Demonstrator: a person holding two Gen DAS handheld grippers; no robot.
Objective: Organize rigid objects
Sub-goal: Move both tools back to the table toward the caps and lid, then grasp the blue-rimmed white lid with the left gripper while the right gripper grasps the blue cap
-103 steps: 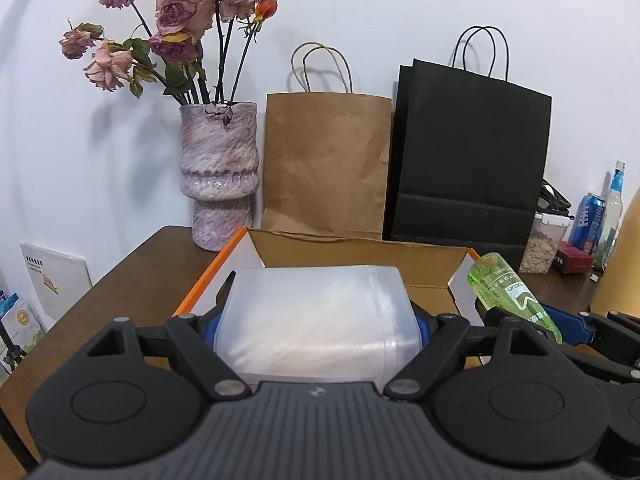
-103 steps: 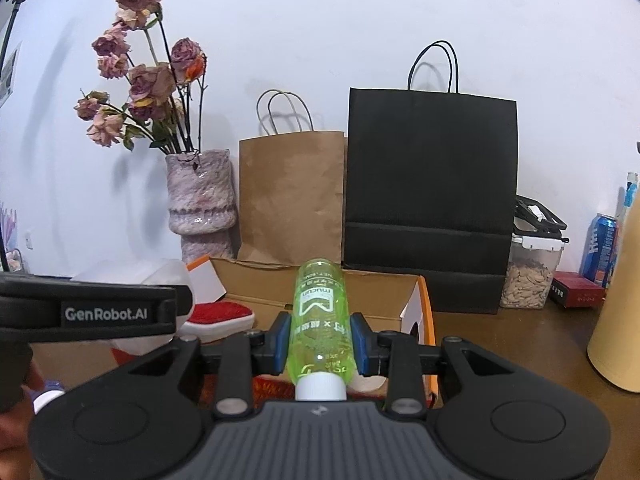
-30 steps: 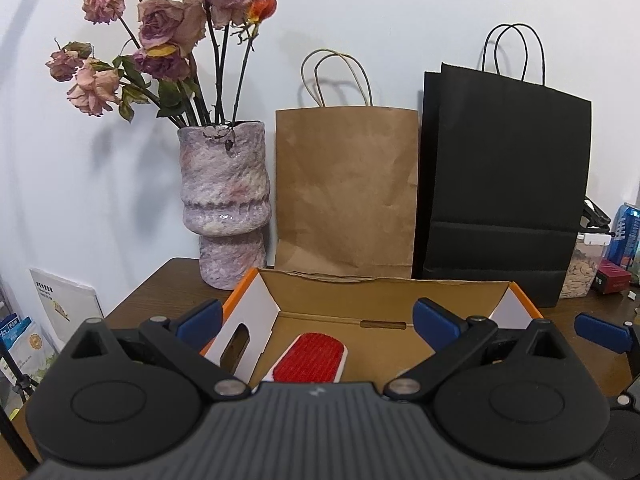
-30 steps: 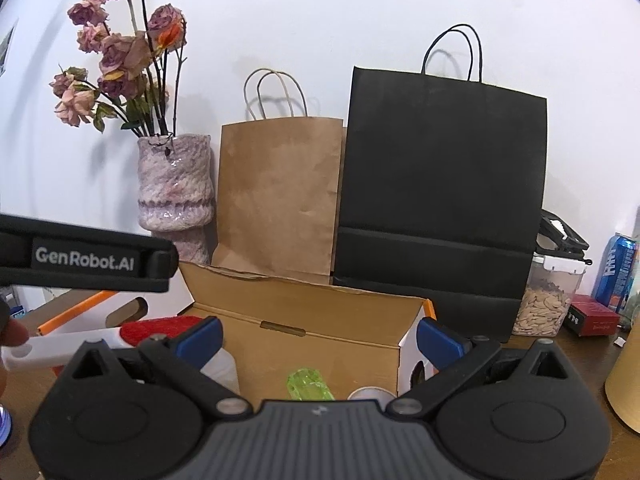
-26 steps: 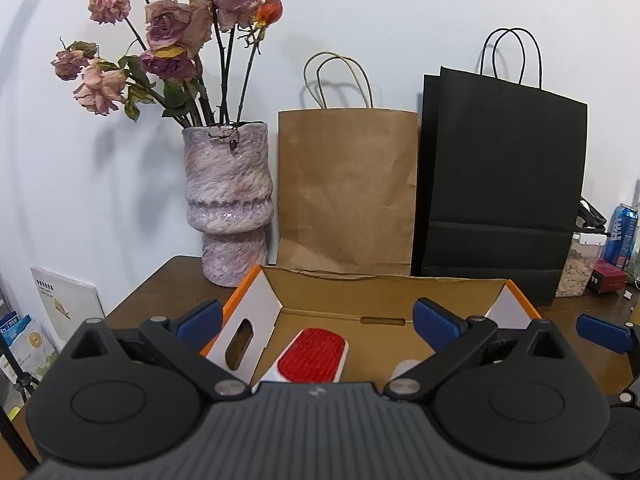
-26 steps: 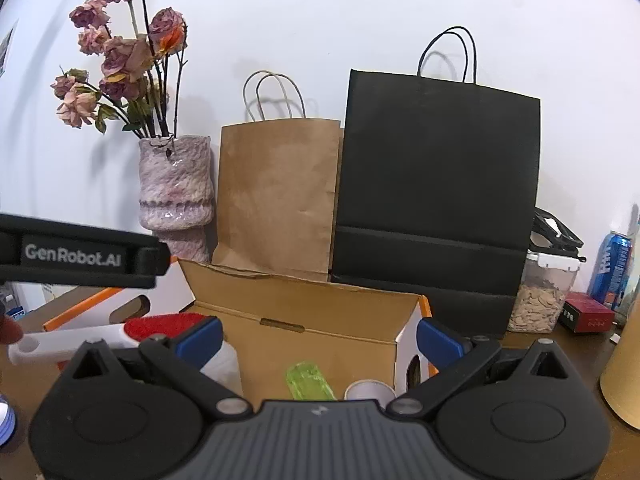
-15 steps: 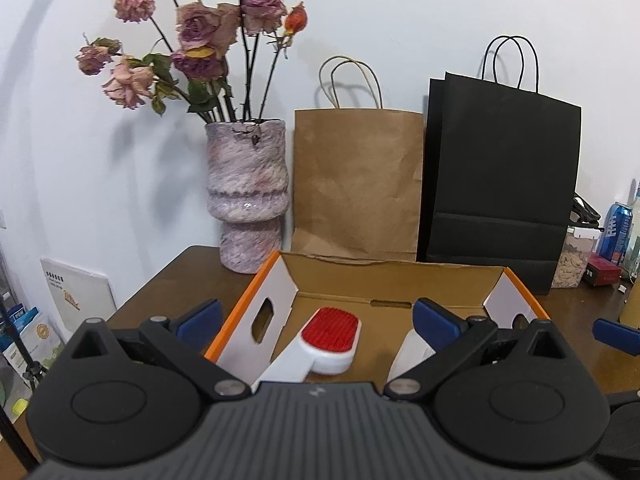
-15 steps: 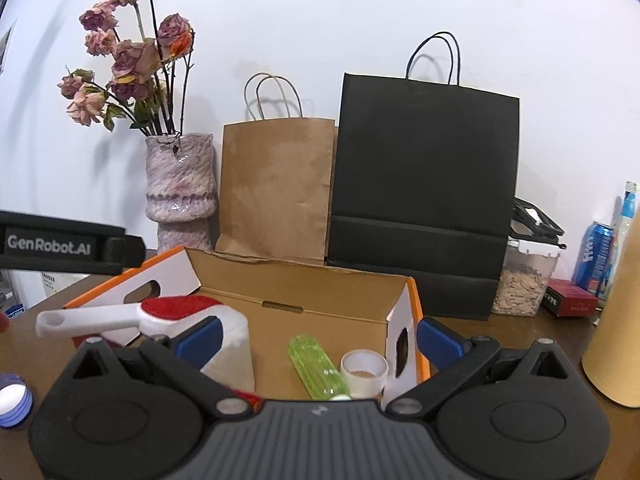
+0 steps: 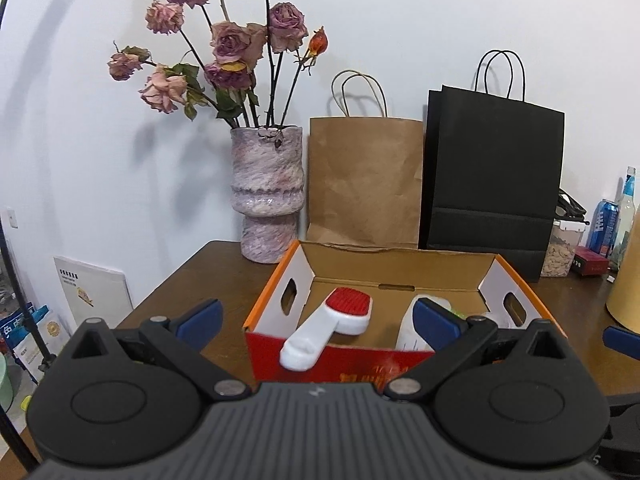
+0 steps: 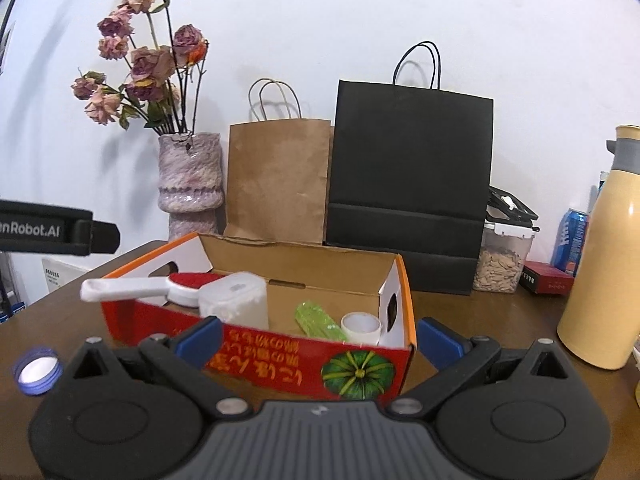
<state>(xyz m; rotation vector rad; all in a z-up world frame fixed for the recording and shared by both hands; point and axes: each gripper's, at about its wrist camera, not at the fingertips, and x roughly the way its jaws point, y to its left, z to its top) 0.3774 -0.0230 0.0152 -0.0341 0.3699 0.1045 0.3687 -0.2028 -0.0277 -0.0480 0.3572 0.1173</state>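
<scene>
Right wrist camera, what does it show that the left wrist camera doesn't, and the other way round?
Only the right wrist view shows the blue bottle cap on the table, the tape roll and green bottle clearly inside the box, and the pumpkin picture on its front.

Only the left wrist view shows the white booklet leaning against the wall.

Both show the cardboard box, the red-and-white brush with its handle over the front edge, the white container, vase, and both paper bags. The left gripper and the right gripper are open.
</scene>
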